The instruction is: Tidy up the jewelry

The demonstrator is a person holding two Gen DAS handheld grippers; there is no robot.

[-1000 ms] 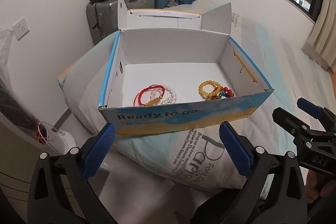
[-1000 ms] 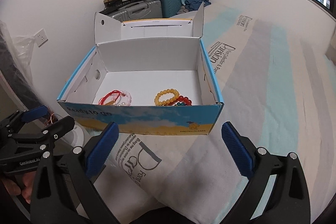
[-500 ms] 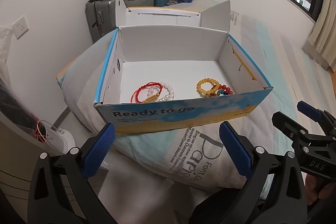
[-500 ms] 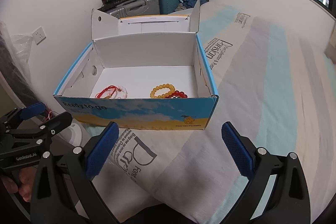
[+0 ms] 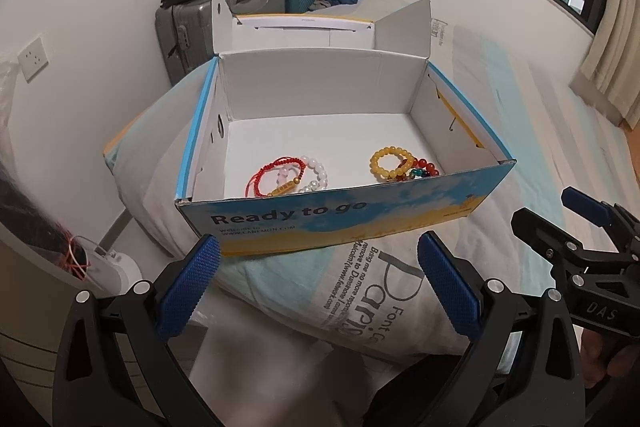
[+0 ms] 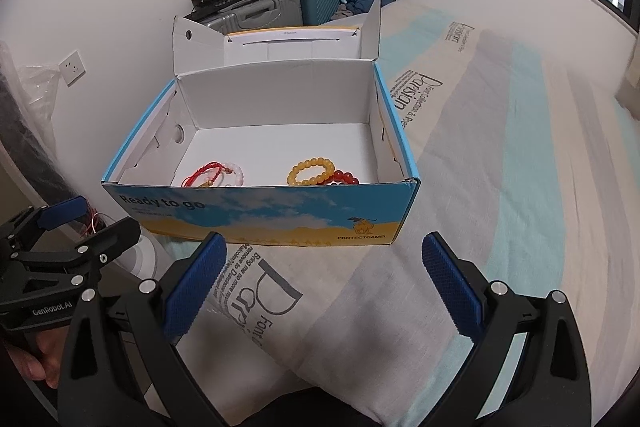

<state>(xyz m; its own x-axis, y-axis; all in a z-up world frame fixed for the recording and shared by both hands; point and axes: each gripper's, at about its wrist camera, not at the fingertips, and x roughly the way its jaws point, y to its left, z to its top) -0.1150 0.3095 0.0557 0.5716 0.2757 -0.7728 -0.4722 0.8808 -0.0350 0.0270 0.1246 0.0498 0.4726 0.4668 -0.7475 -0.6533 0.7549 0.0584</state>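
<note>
Both the left tongs [image 5: 318, 281] and right tongs [image 6: 324, 279] gape wide and empty, now drawn slightly nearer the box [image 5: 344, 223] on the bed; the bracelets [image 5: 292, 177] lie inside it, so picking seems imminent.

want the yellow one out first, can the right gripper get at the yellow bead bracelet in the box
Probably yes: the box is open-topped, the right gripper is open before it, and the yellow bead bracelet lies uncovered, though behind the front wall.
</note>
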